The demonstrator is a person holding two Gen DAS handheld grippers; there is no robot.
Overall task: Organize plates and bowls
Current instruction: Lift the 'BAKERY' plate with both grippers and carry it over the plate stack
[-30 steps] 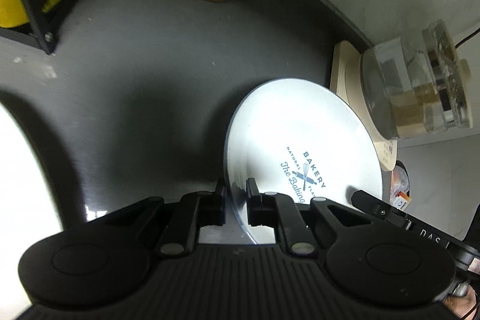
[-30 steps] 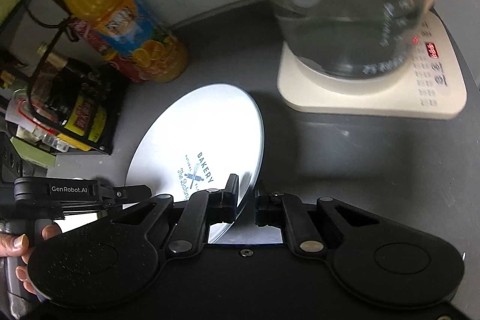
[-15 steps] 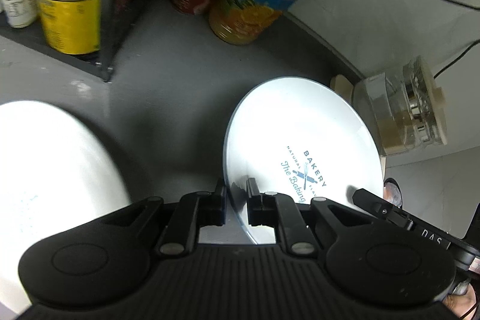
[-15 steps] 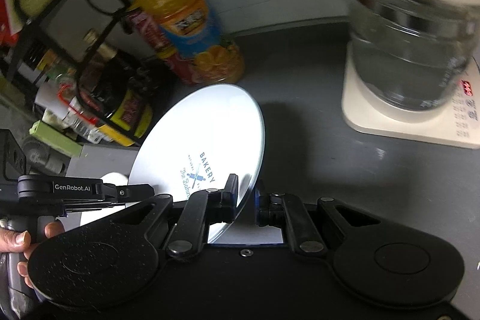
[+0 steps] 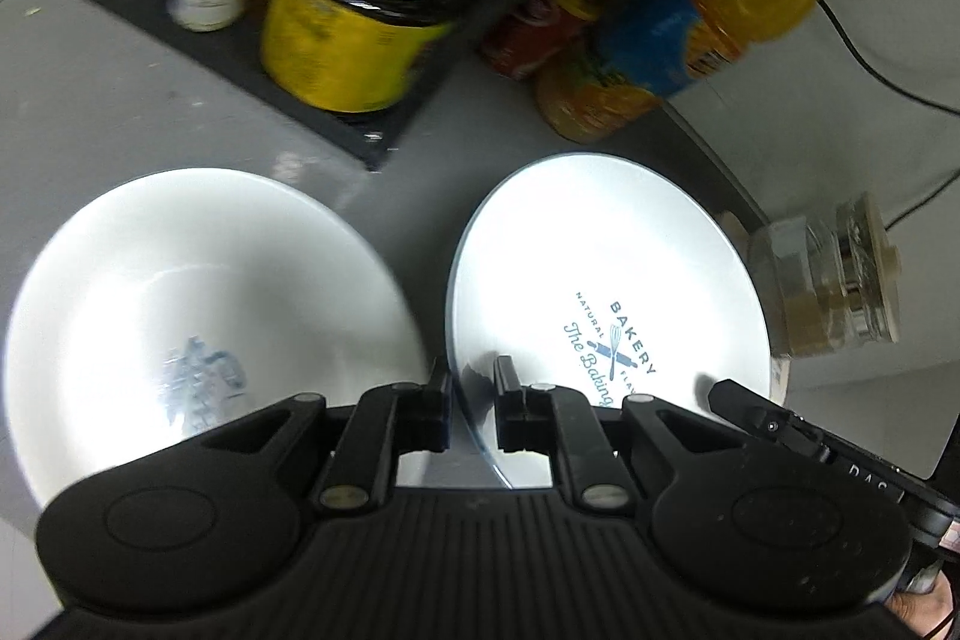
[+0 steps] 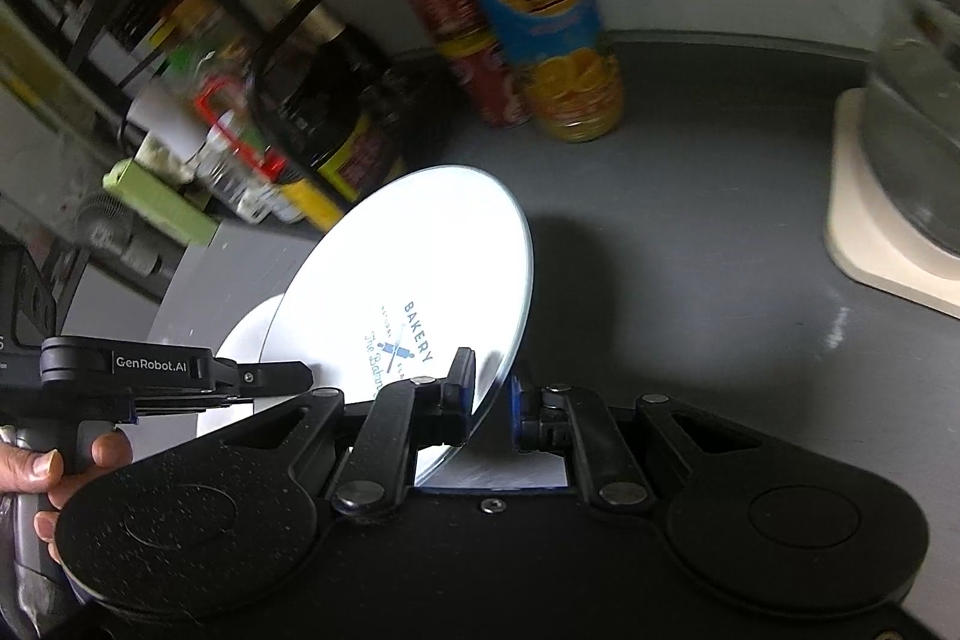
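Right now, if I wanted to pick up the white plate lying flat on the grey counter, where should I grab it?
Probably by the thin rim of the flat white plate, from the near side: it lies flat, so only the edge offers a pinch, and the jar-filled black rack crowds the far side.

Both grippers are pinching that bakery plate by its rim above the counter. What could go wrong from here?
1. The bakery plate is held only at its edge by the left gripper and right gripper; uneven hand motion could twist it loose.
2. It hangs tilted beside the second plate, so lowering it could knock their rims together.
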